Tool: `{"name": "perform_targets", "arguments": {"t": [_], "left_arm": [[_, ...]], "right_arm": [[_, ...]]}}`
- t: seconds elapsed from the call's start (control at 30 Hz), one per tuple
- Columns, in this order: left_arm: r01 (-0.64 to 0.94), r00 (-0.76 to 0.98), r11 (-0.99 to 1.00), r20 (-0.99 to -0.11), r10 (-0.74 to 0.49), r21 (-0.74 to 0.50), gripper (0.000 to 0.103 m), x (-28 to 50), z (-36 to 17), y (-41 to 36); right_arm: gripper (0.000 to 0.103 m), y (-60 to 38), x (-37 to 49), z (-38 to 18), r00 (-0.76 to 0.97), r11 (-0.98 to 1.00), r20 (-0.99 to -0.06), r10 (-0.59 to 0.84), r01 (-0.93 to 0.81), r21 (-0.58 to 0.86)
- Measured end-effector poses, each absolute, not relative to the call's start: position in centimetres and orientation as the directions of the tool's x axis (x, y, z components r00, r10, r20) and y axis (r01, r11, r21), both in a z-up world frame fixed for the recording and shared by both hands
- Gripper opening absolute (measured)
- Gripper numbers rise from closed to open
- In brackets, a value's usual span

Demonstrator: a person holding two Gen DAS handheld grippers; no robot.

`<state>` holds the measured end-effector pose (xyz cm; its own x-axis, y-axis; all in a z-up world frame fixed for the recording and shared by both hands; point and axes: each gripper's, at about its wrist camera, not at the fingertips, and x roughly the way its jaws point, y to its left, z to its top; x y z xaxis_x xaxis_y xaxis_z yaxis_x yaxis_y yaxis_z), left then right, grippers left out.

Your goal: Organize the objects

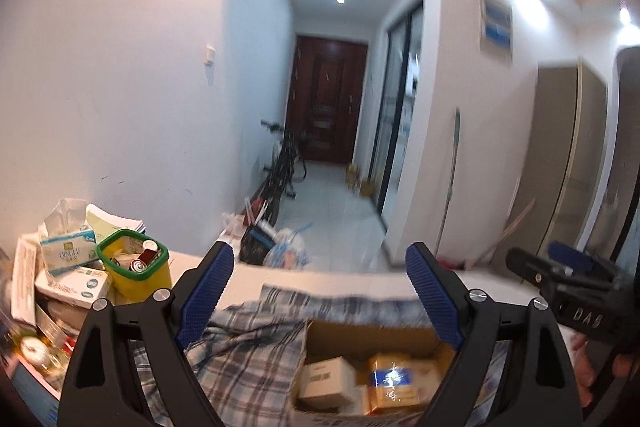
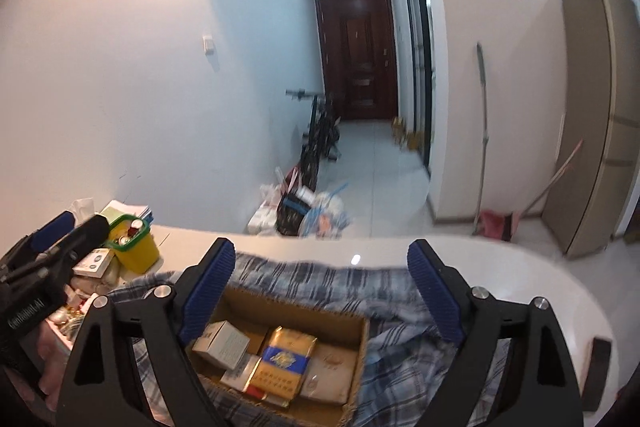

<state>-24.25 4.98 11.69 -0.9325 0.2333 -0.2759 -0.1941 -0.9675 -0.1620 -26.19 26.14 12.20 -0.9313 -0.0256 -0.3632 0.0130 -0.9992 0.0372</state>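
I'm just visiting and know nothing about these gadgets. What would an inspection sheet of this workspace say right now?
Surface: white counter, partly under a plaid cloth.
Job's things: open cardboard box on the cloth, holding a gold-and-blue pack and a small white box.
Clutter: yellow bin, tissue pack, stacked at left.
Grippers: left gripper and right gripper open, empty.
Cables: nothing seen.
Surroundings: hallway, dark door, bicycle, broom.

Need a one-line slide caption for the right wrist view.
Open right gripper poised above brown cardboard box of small packets, including a gold-and-blue pack, on plaid cloth.
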Motion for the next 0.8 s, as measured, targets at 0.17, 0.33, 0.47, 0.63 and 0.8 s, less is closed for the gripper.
{"name": "perform_targets", "arguments": {"t": [0.17,0.33,0.47,0.63,0.8], "left_arm": [[-0.174,-0.956,-0.971,-0.207,0.207,-0.167,0.103,-22.4,13.7,3.4],[-0.104,-0.99,-0.99,-0.081,0.111,-0.092,0.103,-19.2,15.4,3.2],[-0.126,-0.991,-0.984,-0.029,0.13,-0.124,0.103,-16.9,16.5,2.5],[-0.216,-0.974,-0.965,-0.032,0.223,-0.151,0.103,-15.3,17.8,1.5],[-0.179,-0.984,-0.977,0.048,0.174,-0.115,0.103,-12.3,18.9,1.8]], "right_arm": [[0.103,26.3,-22.1,14.4,-0.989,-0.998,-0.139,-0.049,0.053,-0.02],[0.103,27.8,-19.3,16.1,-0.998,-0.994,-0.055,-0.037,0.032,0.101],[0.103,28.3,-17.3,17.2,-0.999,-0.992,-0.005,-0.042,0.041,0.116],[0.103,27.0,-15.1,18.0,-0.997,-0.999,0.072,0.003,0.0,0.034],[0.103,26.4,-12.7,18.4,-0.992,-0.997,0.113,-0.061,0.065,0.031]]}}
